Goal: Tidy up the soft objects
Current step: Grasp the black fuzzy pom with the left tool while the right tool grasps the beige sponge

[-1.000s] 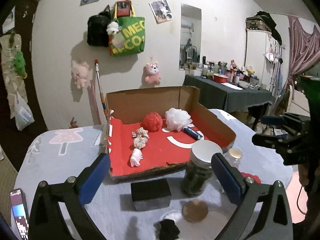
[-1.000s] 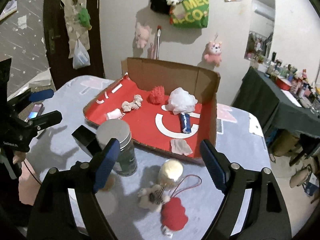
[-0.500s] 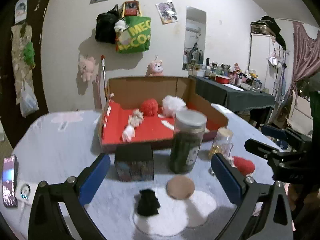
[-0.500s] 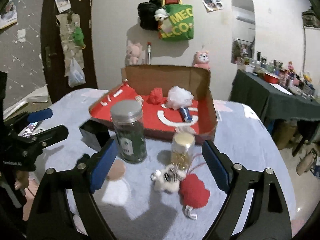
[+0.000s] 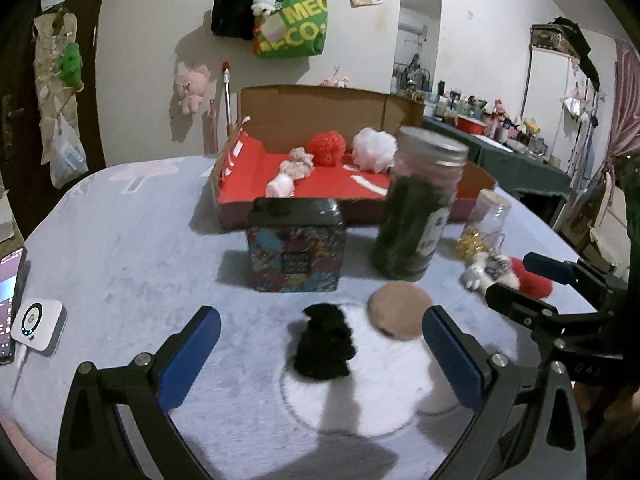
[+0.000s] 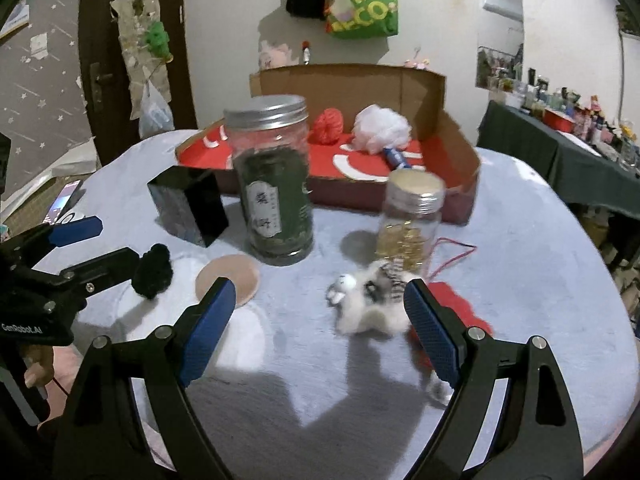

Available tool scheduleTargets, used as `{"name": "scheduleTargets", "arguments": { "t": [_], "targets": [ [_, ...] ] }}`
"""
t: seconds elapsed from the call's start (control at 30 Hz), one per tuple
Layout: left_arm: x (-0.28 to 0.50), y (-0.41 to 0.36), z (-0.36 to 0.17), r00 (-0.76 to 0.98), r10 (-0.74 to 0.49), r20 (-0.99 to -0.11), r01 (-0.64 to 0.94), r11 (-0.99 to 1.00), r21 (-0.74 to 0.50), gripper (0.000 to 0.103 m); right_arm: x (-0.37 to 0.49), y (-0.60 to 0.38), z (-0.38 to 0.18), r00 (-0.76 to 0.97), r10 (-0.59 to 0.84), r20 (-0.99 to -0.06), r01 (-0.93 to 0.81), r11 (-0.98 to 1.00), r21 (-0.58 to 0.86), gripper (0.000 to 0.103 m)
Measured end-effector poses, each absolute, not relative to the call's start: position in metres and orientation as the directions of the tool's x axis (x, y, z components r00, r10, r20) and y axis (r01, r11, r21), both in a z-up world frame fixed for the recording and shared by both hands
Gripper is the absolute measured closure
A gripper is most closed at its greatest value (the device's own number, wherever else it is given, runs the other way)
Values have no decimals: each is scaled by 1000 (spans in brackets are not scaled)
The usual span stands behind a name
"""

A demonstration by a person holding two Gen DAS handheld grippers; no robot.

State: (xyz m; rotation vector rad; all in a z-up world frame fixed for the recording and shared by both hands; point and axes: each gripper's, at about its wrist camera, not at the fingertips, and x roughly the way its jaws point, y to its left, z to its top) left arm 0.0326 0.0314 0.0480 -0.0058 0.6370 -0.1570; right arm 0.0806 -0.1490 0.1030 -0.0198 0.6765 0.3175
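A black fuzzy scrunchie (image 5: 324, 346) lies on the table between my left gripper's (image 5: 320, 356) open jaws; it also shows in the right wrist view (image 6: 154, 270). A tan round puff (image 5: 398, 310) lies beside it. A small white plush keychain (image 6: 366, 300) and a red soft heart (image 6: 456, 312) lie between my right gripper's (image 6: 316, 334) open jaws. The red-lined cardboard box (image 5: 248, 152) holds a red ball (image 5: 327, 147), a white loofah (image 5: 374, 152) and small pale soft pieces (image 5: 294, 168).
A dark tin box (image 5: 296, 246), a tall jar of green leaves (image 6: 272, 184) and a small jar of gold bits (image 6: 412, 220) stand in front of the box. A phone and white device (image 5: 36, 326) lie at the left edge.
Both grippers have come down and back toward the near table. The scrunchie and the plush keychain now sit between their open jaws.
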Motion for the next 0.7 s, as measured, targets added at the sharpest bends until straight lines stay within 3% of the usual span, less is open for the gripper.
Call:
{"name": "scheduleTargets", "arguments": {
  "t": [0.4,0.63,0.7],
  "targets": [
    [47,48,28,726,-155,-670,181,983,-31,18,110,-115,88,609,412,-678,-410,895,176,17],
    [54,46,23,686,-219,-694,251,966,-57,41,119,-95,80,546,450,-706,-478,860,178,18],
    [56,45,22,669,-248,-701,277,958,-74,50,121,-91,78,537,453,-712,-491,854,173,29]
  ]
}}
